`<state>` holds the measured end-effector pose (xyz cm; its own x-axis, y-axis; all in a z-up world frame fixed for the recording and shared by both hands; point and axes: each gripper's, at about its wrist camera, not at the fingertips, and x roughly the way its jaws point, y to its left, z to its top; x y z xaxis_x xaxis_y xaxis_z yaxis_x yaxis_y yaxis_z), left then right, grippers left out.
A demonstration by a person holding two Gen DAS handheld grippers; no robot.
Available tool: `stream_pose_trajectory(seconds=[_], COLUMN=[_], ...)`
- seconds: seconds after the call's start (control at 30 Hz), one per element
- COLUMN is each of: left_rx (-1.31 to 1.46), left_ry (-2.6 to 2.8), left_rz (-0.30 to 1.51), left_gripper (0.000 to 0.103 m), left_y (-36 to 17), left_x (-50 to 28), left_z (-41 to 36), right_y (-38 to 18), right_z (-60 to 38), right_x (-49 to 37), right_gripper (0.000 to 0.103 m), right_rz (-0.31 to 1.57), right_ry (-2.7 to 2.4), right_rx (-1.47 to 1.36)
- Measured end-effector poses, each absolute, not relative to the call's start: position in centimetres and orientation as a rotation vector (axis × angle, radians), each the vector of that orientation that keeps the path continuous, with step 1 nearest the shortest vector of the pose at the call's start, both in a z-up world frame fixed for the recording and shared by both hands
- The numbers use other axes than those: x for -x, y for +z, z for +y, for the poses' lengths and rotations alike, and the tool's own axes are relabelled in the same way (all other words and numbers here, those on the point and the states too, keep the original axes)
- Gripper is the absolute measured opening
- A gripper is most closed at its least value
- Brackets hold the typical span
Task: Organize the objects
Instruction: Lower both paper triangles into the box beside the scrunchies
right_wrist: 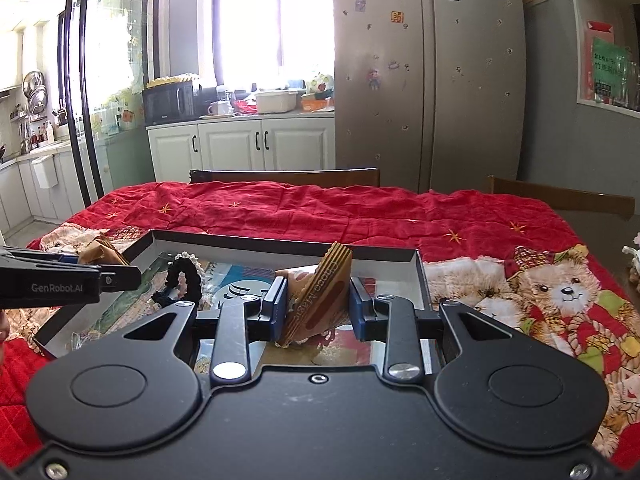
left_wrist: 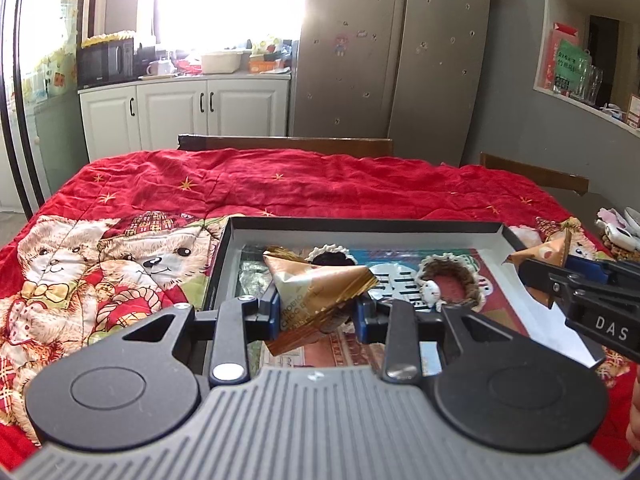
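Note:
A shallow black-rimmed box [left_wrist: 360, 223] lies on the red bear-print quilt [left_wrist: 160, 184]. My left gripper [left_wrist: 318, 312] is shut on a gold snack packet [left_wrist: 316, 292] and holds it over the box's near left part. My right gripper [right_wrist: 318, 308] is shut on a second gold packet [right_wrist: 320, 296] over the box [right_wrist: 280, 244]. The right gripper shows at the right of the left wrist view [left_wrist: 560, 280], the left gripper at the left of the right wrist view [right_wrist: 120, 274]. In the box lie a black scrunchie [right_wrist: 180, 274] and a brown crocheted ring [left_wrist: 448, 280].
Two wooden chair backs [left_wrist: 288, 144] [left_wrist: 536, 172] stand behind the table. Small white items [left_wrist: 620, 228] lie at the table's right edge. White cabinets [left_wrist: 184, 108] and a fridge [left_wrist: 392, 52] stand beyond.

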<state>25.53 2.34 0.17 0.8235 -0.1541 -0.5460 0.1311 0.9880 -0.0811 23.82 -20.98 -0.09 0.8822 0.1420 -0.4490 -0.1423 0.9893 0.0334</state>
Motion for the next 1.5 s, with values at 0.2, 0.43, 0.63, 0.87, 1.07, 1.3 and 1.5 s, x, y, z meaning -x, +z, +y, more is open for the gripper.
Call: stream_pose_trajectory(seconds=[0.2,0.43,0.63,0.87,1.07,1.3,1.5], left_rx=[0.051,0.055,0.049,0.03,0.032,0.015,0.007], left_ry=[-0.149,-0.154,-0.171,-0.189,-0.197,-0.206,-0.207], left_rz=[0.586,0.606,0.615,0.632,0.647,0.638,0.634], left_gripper=[0.038,0.038,0.038,0.038,0.038,0.038,0.038], left_y=[-0.5,-1.5,-2.0,-2.6,-3.1,-3.4,-3.5], left_x=[-26.8,-28.3,-29.0,-29.6,-29.9,-29.8,-29.9], left_z=[2.6,2.7,2.3,1.9,1.9,1.5,1.3], right_y=[-0.9,-1.7,-2.4,-3.1,-3.4,-3.5,-3.5], right_z=[-20.3,-19.2,-19.0,-18.9,-18.9,-18.9,-18.9], right_x=[-25.6,-27.0,-27.7,-28.0,-28.3,-28.4,-28.6], right_gripper=[0.03,0.03,0.03,0.03,0.03,0.03,0.03], right_rz=[0.489,0.505,0.518,0.526,0.532,0.533,0.536], right_ry=[0.165,0.172,0.177,0.173,0.171,0.167,0.165], right_rx=[-0.007,0.006,0.011,0.024,0.032,0.034,0.037])
